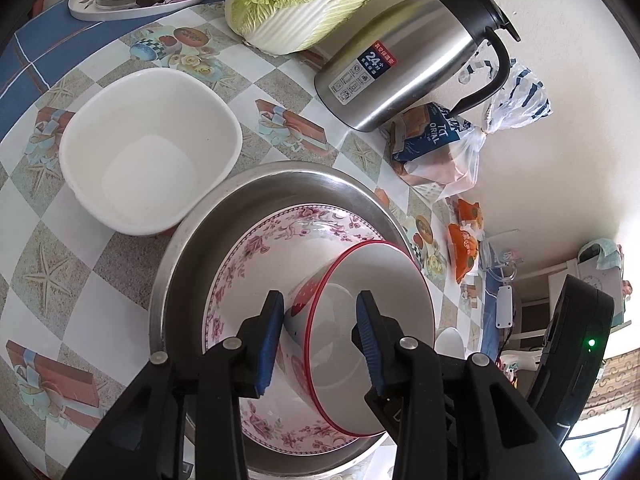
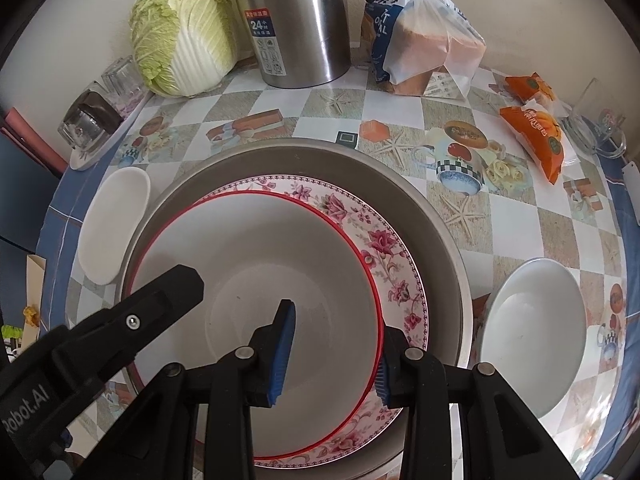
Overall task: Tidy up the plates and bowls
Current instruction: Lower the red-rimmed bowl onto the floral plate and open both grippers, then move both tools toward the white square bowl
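Red-rimmed bowl [image 2: 280, 264] straddled by both spread jaws; only the right wrist view shows the white bowl [image 2: 532, 332].

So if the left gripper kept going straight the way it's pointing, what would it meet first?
Probably the red-rimmed bowl: the left gripper straddles its rim, one finger outside, one inside. Beyond it lies the floral plate in the steel basin. Depth is unclear.

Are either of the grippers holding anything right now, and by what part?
Both straddle the rim of the red-rimmed bowl, on opposite sides: left gripper, right gripper. Whether either is actually clamped cannot be told.
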Available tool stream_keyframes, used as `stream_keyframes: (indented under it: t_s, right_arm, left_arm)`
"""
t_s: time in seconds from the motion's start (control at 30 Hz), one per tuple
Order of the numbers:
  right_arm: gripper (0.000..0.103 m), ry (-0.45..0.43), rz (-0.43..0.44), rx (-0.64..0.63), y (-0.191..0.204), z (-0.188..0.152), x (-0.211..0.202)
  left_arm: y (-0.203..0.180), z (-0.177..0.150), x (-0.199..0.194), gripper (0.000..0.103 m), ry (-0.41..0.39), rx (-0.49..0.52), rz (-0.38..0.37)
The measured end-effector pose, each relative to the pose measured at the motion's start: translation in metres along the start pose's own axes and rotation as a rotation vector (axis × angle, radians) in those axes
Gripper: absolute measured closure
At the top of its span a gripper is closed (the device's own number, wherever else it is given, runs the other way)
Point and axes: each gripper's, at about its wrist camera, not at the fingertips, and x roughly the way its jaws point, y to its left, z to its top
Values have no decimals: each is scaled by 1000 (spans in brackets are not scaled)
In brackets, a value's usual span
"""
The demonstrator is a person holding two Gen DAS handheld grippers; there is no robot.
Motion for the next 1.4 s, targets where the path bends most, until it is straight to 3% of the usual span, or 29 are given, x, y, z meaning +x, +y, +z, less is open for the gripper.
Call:
stream_keyframes:
  t_s: [0.33, 0.6, 0.8, 1.03, 1.2, 1.4]
  right_arm:
    - [60, 8, 0, -9, 2, 1, 1]
    - [52, -31, 0, -17, 1, 3, -15]
    - [45, -67, -15, -18, 0, 6, -31]
    - [32, -88, -24, -13, -4, 8, -38]
    - [22, -110, -27, -16, -5, 9, -41]
    - [12, -121, -29, -2, -10, 10, -42]
  left_arm:
    - [0, 1, -1, 62, 12, -5, -6]
    - [-8, 4, -19, 61, -34, 25, 18]
    - [-12, 7, -35, 52, -86, 62, 68]
    - [-12, 10, -46, 31, -96, 70, 104]
    - [-10, 9, -46, 29, -108, 72, 156]
    - [-5, 10, -51, 14, -155, 49, 193]
